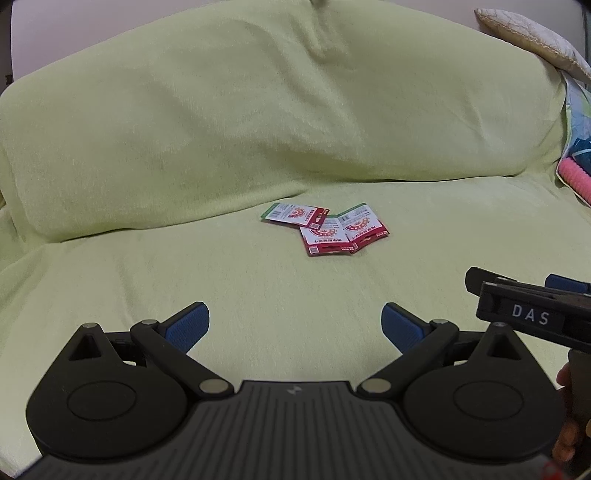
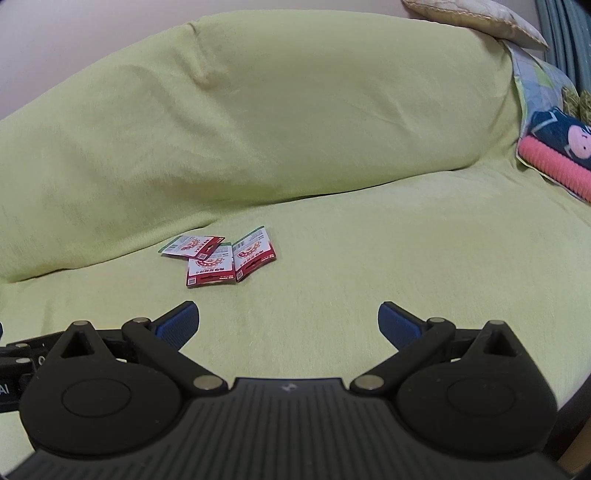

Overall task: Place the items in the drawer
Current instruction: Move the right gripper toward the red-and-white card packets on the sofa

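Note:
Three small red-and-white packets (image 1: 327, 228) lie overlapping on the seat of a sofa covered in light green cloth (image 1: 258, 122). The same packets (image 2: 218, 258) appear left of centre in the right wrist view. My left gripper (image 1: 295, 326) is open, blue pads wide apart, hovering short of the packets with nothing between its fingers. My right gripper (image 2: 288, 325) is open too and empty, with the packets ahead and to its left. The right gripper's black body shows at the right edge of the left wrist view. No drawer is in view.
The green-covered backrest (image 2: 277, 110) rises behind the packets. At the right end sit a patterned cushion with a pink ribbed edge (image 2: 557, 168) and a beige pillow (image 2: 480, 18) on top of the backrest. A hand (image 1: 569, 435) shows at the lower right.

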Motion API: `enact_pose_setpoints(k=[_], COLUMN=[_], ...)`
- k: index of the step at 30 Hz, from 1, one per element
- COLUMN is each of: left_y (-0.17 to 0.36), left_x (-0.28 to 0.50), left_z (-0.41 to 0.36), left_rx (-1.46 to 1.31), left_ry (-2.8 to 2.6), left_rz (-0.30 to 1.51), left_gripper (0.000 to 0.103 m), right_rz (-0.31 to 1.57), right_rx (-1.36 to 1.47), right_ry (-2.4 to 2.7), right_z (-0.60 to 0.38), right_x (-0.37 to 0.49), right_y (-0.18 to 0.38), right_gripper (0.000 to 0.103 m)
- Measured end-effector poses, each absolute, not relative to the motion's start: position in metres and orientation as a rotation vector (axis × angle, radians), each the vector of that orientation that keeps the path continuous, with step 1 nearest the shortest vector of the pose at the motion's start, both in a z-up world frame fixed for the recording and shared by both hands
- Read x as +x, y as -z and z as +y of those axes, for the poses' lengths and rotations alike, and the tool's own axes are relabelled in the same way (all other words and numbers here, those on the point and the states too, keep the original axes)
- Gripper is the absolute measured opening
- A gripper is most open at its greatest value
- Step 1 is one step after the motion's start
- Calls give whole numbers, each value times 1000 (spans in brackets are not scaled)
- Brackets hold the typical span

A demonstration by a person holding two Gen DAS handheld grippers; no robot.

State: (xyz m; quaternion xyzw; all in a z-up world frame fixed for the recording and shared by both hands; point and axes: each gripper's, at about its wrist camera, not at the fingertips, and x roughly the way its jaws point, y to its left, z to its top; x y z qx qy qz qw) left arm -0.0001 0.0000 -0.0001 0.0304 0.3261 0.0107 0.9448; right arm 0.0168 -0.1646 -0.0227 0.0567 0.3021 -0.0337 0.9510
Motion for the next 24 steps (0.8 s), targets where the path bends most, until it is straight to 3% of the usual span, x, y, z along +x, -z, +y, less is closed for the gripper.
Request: enact_pose_setpoints(k=[7,19,24], left_y=[10,18,26], left_x=[22,32,42], left_z=[-4,4,7], left_rx=[79,61,33], left_ry=[-51,-43,-28], left_rz=[700,676,723], left_gripper=[100,100,100], right_rz=[629,426,445], right_rx=[54,35,-28], right_ry=[87,-28,-29], right_z=[-152,-168,-176], right_x=[41,51,64], right_y=[27,54,75], right_gripper=[102,102,102])
